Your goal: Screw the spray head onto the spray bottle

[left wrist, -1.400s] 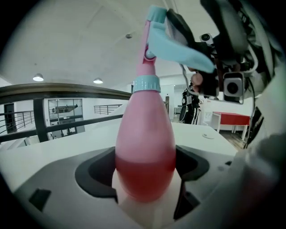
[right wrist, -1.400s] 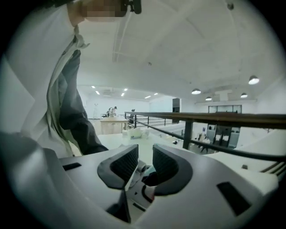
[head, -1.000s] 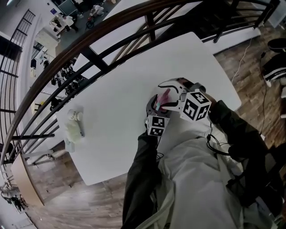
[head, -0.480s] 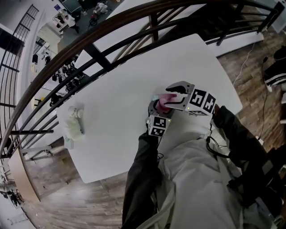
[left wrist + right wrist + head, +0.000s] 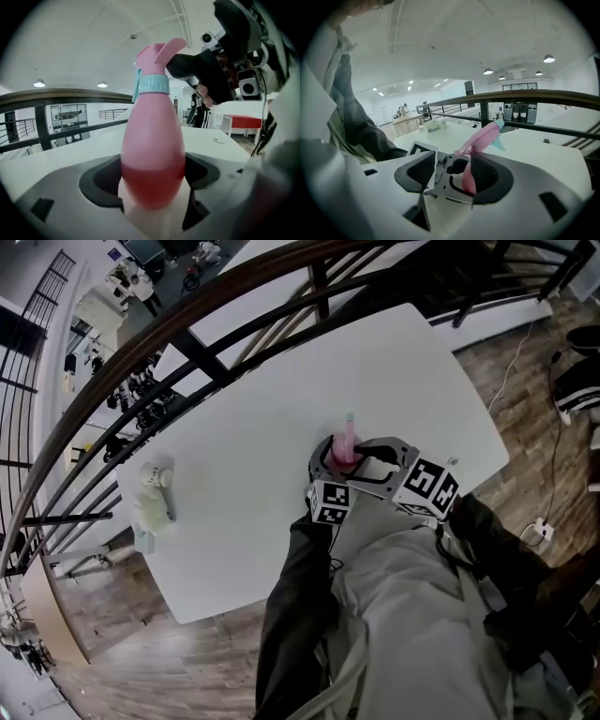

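Note:
A pink spray bottle (image 5: 344,448) stands upright on the white table (image 5: 234,418), with my left gripper (image 5: 330,461) shut on its belly (image 5: 152,150). Its pink spray head (image 5: 157,52) sits on the neck above a teal collar (image 5: 153,85), and the teal nozzle tip (image 5: 350,416) points toward the far side. My right gripper (image 5: 362,461) comes in from the right at the top of the bottle. Its jaws have just been closing and the spray head (image 5: 482,137) lies between them, against the right pad (image 5: 485,172). One of its black fingers (image 5: 197,65) touches the head.
A white bundle (image 5: 155,498) lies near the table's left edge. A dark curved railing (image 5: 187,329) runs behind the table. Wooden floor (image 5: 525,399) lies beyond the table's right and near edges. The person's sleeves (image 5: 295,615) reach in from below.
The right gripper has rolled and slid toward me; its marker cube swung to the lower right. The spray head turned with it, from pointing left to pointing away. The left gripper stayed put.

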`<act>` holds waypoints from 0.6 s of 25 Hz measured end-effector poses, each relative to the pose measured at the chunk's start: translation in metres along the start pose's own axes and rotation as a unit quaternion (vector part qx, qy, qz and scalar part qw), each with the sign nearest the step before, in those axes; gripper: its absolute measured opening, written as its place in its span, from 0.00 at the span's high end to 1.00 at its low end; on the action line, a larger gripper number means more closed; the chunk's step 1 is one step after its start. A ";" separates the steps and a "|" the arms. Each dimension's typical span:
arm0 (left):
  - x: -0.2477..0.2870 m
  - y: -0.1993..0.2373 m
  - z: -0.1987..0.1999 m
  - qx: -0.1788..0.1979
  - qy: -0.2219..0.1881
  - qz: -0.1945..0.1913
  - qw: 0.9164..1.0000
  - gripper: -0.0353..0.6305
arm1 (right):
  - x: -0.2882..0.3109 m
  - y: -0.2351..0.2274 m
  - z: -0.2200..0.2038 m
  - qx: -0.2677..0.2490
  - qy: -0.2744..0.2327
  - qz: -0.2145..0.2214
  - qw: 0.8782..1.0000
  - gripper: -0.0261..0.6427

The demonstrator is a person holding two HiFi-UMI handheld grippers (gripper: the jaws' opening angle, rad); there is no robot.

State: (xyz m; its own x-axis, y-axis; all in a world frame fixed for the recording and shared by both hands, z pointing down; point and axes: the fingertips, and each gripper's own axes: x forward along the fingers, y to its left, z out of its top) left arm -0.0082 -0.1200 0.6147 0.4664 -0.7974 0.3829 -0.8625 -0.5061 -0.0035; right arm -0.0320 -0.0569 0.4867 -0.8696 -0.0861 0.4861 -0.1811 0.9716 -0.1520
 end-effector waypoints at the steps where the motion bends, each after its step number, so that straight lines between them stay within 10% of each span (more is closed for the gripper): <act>1: 0.000 0.000 0.000 -0.001 0.000 0.002 1.000 0.35 | 0.000 0.000 0.000 -0.004 -0.003 -0.004 1.000 0.61; 8: -0.001 -0.009 0.002 0.002 -0.010 -0.049 0.999 0.35 | -0.043 -0.026 0.041 -0.121 -0.092 -0.022 0.988 0.59; 15: -0.005 -0.035 0.009 0.031 -0.005 -0.113 0.993 0.35 | -0.007 -0.033 0.024 -0.128 0.009 0.158 0.979 0.43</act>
State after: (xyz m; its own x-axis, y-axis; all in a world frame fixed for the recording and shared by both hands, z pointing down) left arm 0.0213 -0.1010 0.6048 0.6487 -0.6641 0.3716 -0.7220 -0.6914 0.0248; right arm -0.0305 -0.0939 0.4675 -0.8550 0.2300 0.4648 0.2193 0.9726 -0.0777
